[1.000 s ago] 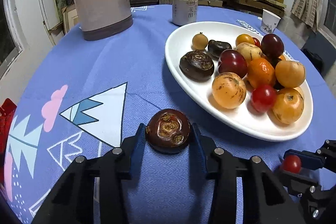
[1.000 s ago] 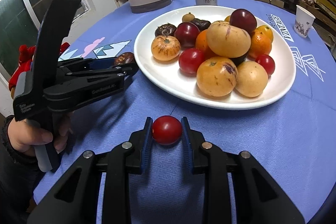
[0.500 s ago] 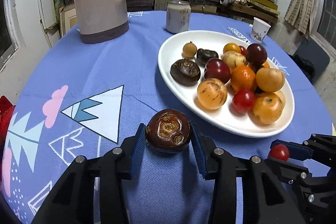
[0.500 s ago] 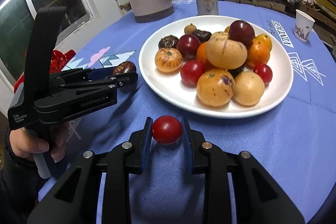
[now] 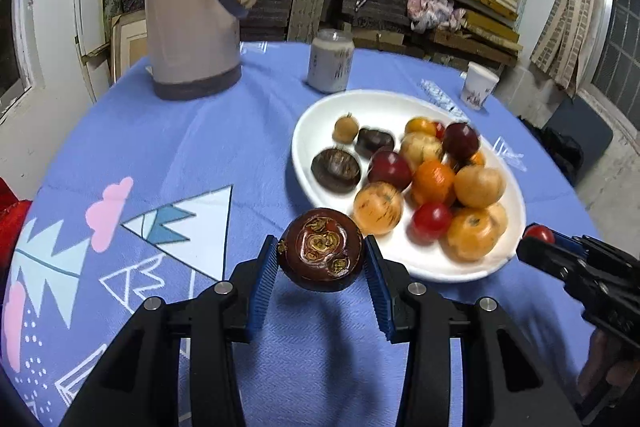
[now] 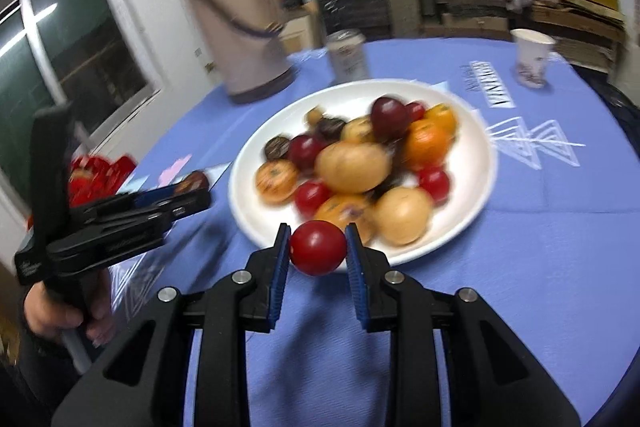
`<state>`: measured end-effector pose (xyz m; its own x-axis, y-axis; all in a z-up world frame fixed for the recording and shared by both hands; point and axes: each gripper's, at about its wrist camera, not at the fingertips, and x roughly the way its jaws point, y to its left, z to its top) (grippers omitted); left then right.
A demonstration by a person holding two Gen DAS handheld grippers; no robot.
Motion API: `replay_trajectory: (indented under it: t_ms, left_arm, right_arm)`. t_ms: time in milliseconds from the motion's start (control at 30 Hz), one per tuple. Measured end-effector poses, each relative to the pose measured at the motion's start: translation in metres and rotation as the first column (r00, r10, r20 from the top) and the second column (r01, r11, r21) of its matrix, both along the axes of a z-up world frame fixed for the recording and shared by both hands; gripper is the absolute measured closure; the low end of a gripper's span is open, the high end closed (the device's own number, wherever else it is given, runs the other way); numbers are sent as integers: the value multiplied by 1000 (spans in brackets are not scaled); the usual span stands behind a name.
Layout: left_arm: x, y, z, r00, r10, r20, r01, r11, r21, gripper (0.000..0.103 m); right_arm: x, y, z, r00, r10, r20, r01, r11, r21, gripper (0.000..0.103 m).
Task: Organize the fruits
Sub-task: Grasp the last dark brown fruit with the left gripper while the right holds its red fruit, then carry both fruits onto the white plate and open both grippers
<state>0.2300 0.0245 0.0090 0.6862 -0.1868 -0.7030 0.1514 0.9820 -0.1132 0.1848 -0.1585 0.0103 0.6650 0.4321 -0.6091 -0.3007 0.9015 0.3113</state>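
Transport is the step in hand: both grippers carry a fruit above the counter (image 5: 168, 147), heading for the white plate (image 5: 316, 123).

Nearest in the left wrist view, the left gripper (image 5: 320, 269) has its jaws closed partway on a dark brown round fruit (image 5: 321, 250), pads pressing its 2 sides, the fruit clear of the blue cloth and just short of the plate's near rim. In the right wrist view the right gripper (image 6: 319, 247) has its jaws nearly closed on a small red tomato (image 6: 318, 247), which overlaps the plate's near rim in the picture.

Beyond them, the plate sits toward the counter's right half, already crowded with orange, red and dark fruits. Further back stand a drinks can (image 5: 331, 61), a paper cup (image 5: 479, 85) and a tall beige flask (image 5: 192, 7) by the far edge.

Next, I judge each fruit needs a bare patch of plate: the left-hand rim looks freest. Lower it gently and release without nudging the pile.
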Motion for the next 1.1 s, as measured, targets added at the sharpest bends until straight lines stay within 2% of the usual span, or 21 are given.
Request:
replay_trajectory:
  t_ms: [67,233,433,500,533,600,667,733,767,800,867,933,1000,1033,1100]
  left_arm:
    - [-3,-4,9,1000,-18,14,18,1000,3,60]
    - [6,-20,27,999,-52,14,52,998,18,60]
    - [44,-51,38,996,-88,16,87,995,48,60]
    - [63,-60,34,997,-83,2,83,995,62,60]
    - [73,-65,30,997,-76,-18,77,995,67,60]
    - [84,-68,22,996,-76,-43,79,995,59,60]
    - [85,-69,17,996,-81,-46,84,994,69,60]
    - [80,-68,17,995,-92,-33,94,992,79,60]
    - [77,-67,18,995,-97,-25,98,992,78,60]
    - [72,-64,20,995,-101,-16,102,992,73,60]
    - [66,-61,22,994,-107,-6,107,992,70,60]
    - [59,-59,26,994,-109,5,108,992,68,60]
    - [52,-58,30,994,-112,14,111,992,62,60]
    - [49,-58,31,994,-110,19,108,992,59,60]
    - [42,-57,34,994,-109,26,108,993,54,60]
  right_arm:
    - [0,-4,4,1000,-15,5,15,1000,7,76]
    - [6,-2,18,999,-12,31,14,999,-43,75]
    - [56,7,34,999,-4,49,9,995,-97,75]
    - [73,5,35,999,-16,36,19,997,-77,75]
    - [81,1,34,1000,-17,16,18,999,-39,75]
    - [82,-3,35,1000,-9,15,10,1000,-24,75]
    - [62,-4,33,997,70,-17,-71,996,-59,74]
    - [34,-1,29,989,143,-27,-146,982,-120,55]
    - [12,1,23,981,189,-38,-193,964,-180,52]
    - [0,2,18,974,218,-53,-225,955,-196,49]
    - [-33,9,-3,943,306,-131,-330,914,-236,49]
    - [-56,19,-26,918,341,-200,-389,871,-301,50]
    - [-69,25,-43,914,329,-238,-397,845,-358,55]
    - [-74,26,-49,910,331,-250,-405,843,-354,59]
    - [-82,29,-51,922,322,-216,-383,843,-378,62]
